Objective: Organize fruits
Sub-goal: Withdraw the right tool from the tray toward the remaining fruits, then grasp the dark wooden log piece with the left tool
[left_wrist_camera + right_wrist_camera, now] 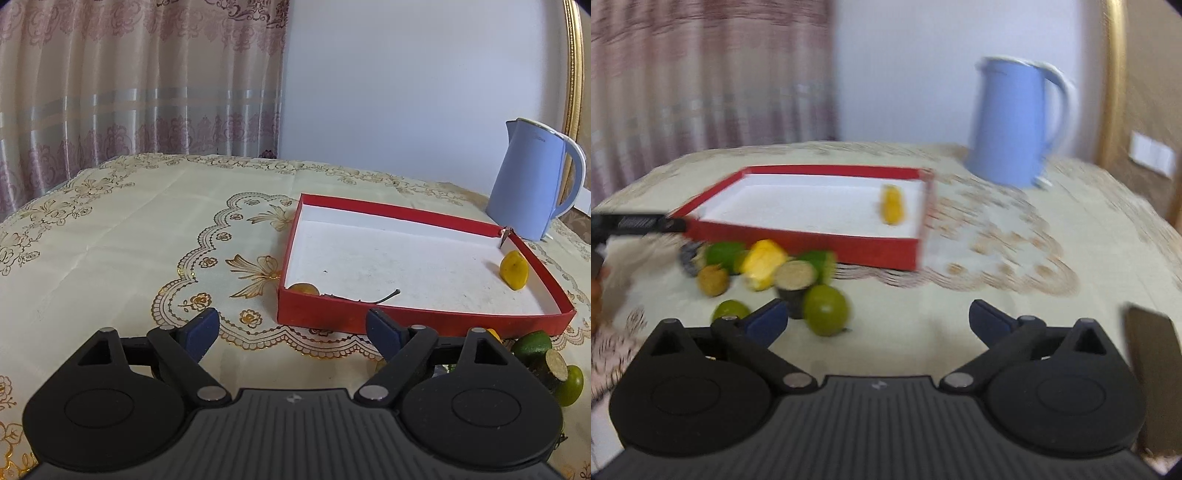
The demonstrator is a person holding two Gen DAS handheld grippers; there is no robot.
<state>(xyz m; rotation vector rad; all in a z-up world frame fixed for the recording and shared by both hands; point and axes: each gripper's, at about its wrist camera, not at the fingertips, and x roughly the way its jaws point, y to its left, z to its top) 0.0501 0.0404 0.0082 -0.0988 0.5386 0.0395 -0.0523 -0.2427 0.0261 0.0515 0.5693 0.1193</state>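
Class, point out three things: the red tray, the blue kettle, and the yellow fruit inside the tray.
red tray (369, 317): left wrist view, near wall.
blue kettle (524, 177): left wrist view, body.
yellow fruit (514, 269): left wrist view, its middle.

A table under a cream cloth with gold floral print carries everything. On it lies a shallow red tray with a white floor. Behind the tray's far right corner stands a blue kettle. Just in front of the tray's near wall sits a loose cluster of fruit on the cloth: green limes, a yellow piece, a small brownish fruit and a dark cut stub; blur hides finer detail.
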